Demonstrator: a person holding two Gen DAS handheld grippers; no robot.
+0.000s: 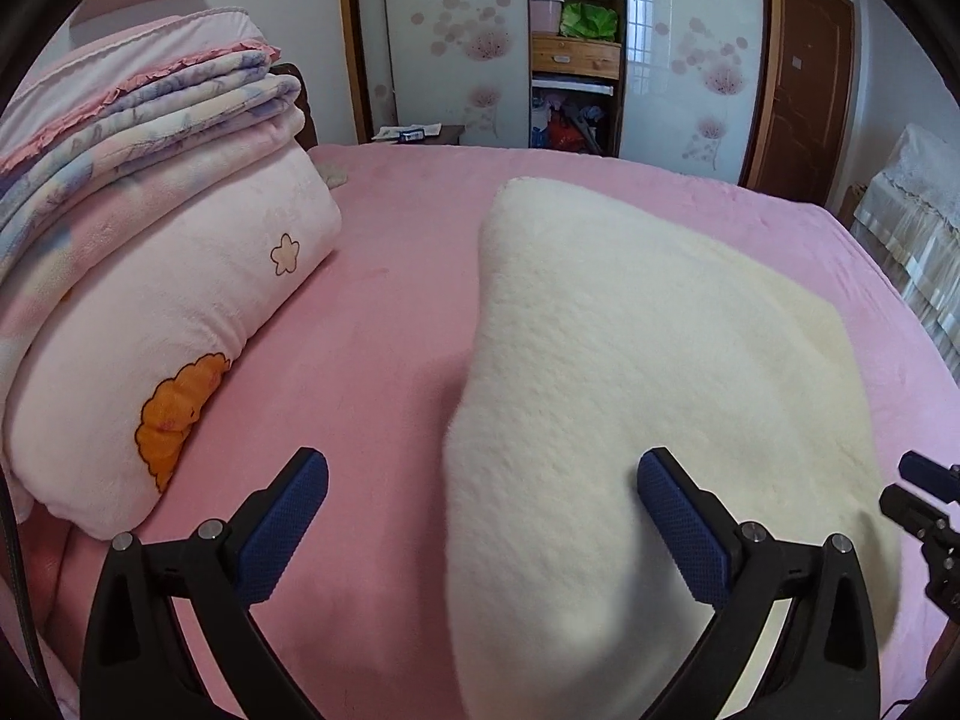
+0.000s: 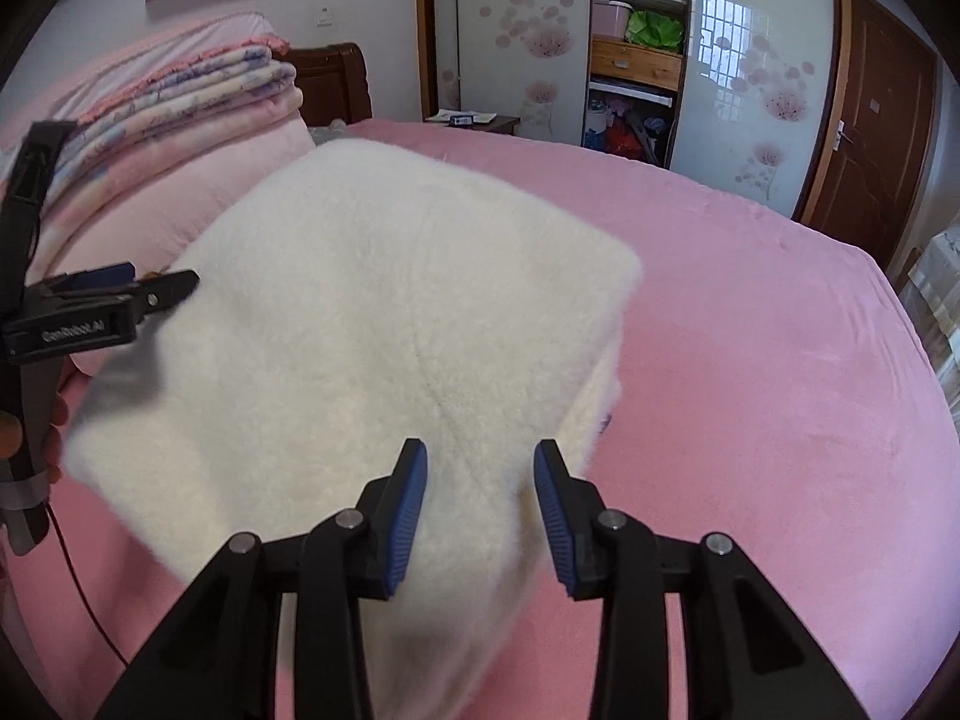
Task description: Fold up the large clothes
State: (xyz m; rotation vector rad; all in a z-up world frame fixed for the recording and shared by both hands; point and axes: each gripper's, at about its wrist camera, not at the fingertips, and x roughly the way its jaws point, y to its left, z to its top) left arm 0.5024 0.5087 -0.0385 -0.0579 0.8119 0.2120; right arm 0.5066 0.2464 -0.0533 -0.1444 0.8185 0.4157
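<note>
A cream fleece garment point(image 1: 648, 396) lies folded into a thick block on the pink bed point(image 1: 384, 324); it also shows in the right wrist view point(image 2: 372, 324). My left gripper point(image 1: 480, 480) is wide open and empty, its jaws straddling the garment's left edge just above it. My right gripper point(image 2: 480, 468) is open and empty over the garment's near right corner. The left gripper shows from the side in the right wrist view point(image 2: 150, 294), at the garment's left edge. The right gripper's tip shows in the left wrist view point(image 1: 924, 492), at the garment's right side.
A stack of folded pink and floral quilts point(image 1: 138, 252) sits on the bed's left side, close to the garment. Beyond the bed stand a wardrobe with floral doors point(image 1: 456, 36) and open shelves, a brown door point(image 1: 804, 96), and a small bedside table point(image 1: 420, 133).
</note>
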